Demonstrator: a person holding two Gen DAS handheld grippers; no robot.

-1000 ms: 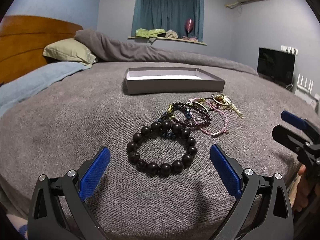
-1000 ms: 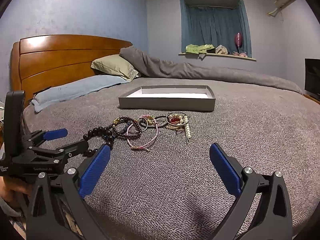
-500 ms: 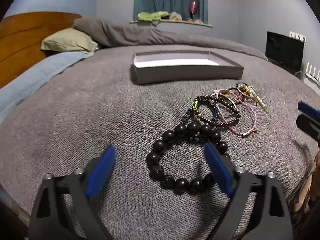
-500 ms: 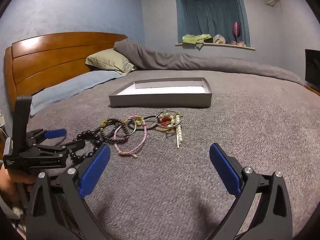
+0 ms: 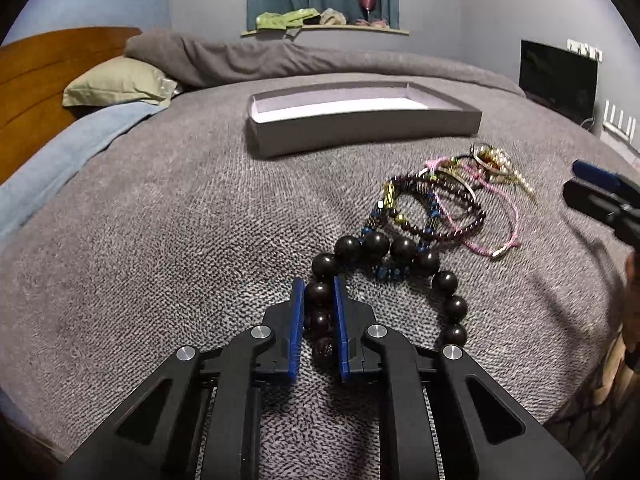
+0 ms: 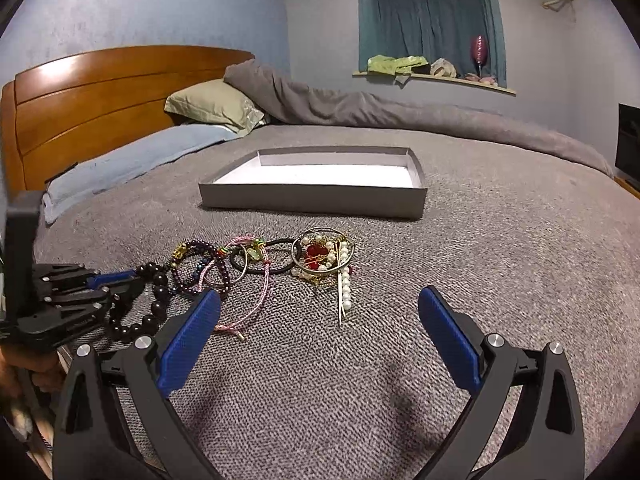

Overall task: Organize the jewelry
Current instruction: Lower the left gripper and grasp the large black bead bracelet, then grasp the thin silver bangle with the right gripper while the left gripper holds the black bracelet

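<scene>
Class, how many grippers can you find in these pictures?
2: the left gripper shut on the black bead bracelet; the right gripper open above the grey blanket.

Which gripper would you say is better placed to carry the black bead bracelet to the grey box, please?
Left. The left gripper is already shut on the black bead bracelet, with the grey box straight ahead. The right gripper is open, holding nothing.

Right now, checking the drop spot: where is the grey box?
The grey box sits open on the bed, just beyond the bracelet pile, centre of the right-wrist view.
</scene>
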